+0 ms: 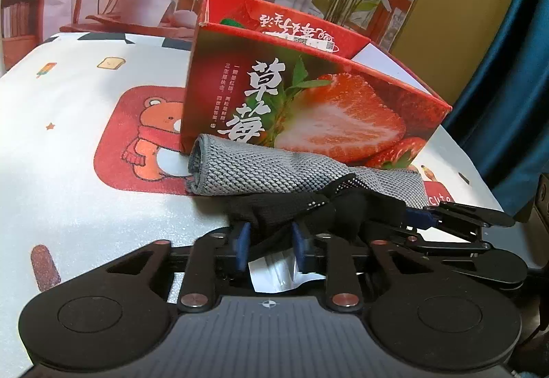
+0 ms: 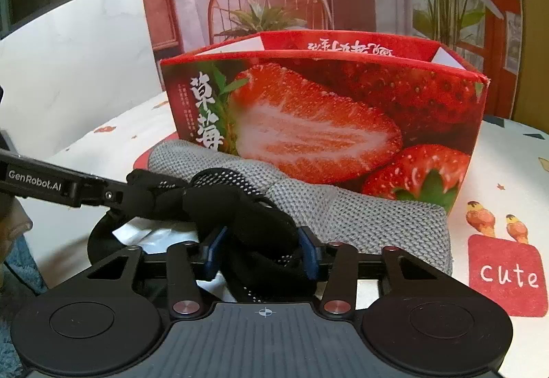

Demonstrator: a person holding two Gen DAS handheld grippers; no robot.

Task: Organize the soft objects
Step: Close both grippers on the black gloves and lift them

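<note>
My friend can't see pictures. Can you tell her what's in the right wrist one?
The right hand-held gripper closes its blue pads on a black glove with white dots, which lies on a rolled grey knit cloth before an open red strawberry box. The left hand-held gripper holds the glove's other end.

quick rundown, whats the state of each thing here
strawberry box: upright, top open
grey cloth: rolled, lying against the box front
black glove: bunched, gripped by both grippers
left gripper: shut on the glove
right gripper: shut on the glove
</note>
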